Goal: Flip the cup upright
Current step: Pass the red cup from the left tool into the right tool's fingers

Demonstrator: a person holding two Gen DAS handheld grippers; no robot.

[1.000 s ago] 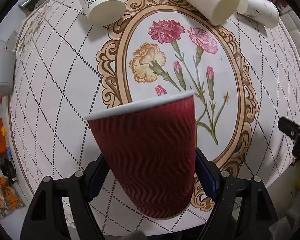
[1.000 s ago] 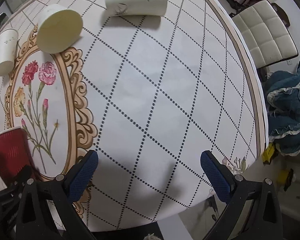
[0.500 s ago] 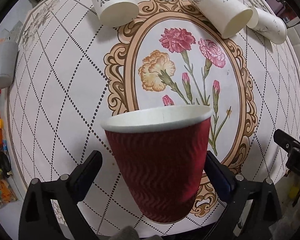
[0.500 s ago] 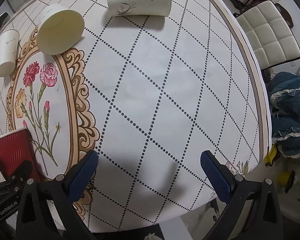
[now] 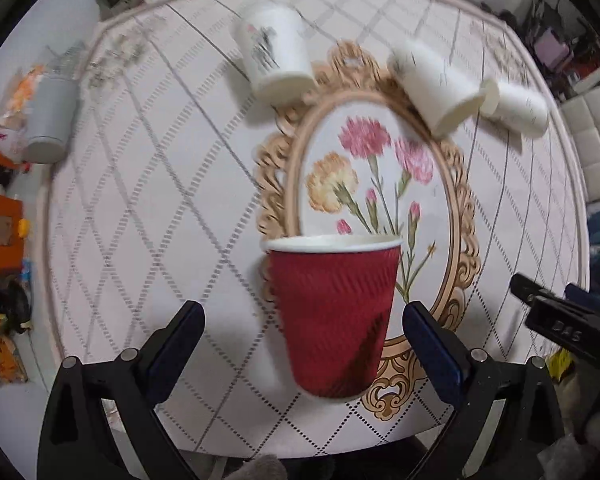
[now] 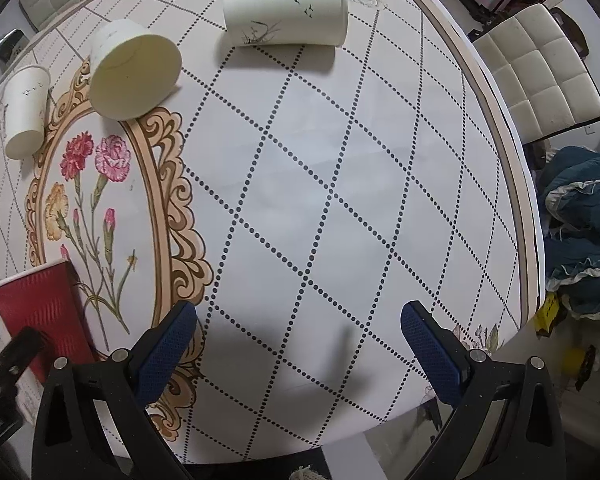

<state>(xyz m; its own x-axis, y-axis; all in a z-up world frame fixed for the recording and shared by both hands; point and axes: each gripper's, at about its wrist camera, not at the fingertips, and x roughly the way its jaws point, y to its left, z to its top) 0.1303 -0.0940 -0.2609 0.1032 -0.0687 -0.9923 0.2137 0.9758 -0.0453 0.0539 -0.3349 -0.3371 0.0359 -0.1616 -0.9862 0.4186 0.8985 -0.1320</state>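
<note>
Left gripper [image 5: 302, 322] has let go, jaws now spread wide and clear of the red cup [image 5: 332, 314], which stands upright on the table [image 5: 148, 200]; right gripper [image 6: 298, 328] hangs open, empty; flip looks done.

Left gripper [image 5: 302, 330] and right gripper [image 6: 298, 332] both hover with jaws spread wide, gripping nothing.

three white paper cups [image 6: 286, 10] on their sides | floral tablecloth [image 6: 340, 184] | white chair [image 6: 540, 76]
</note>
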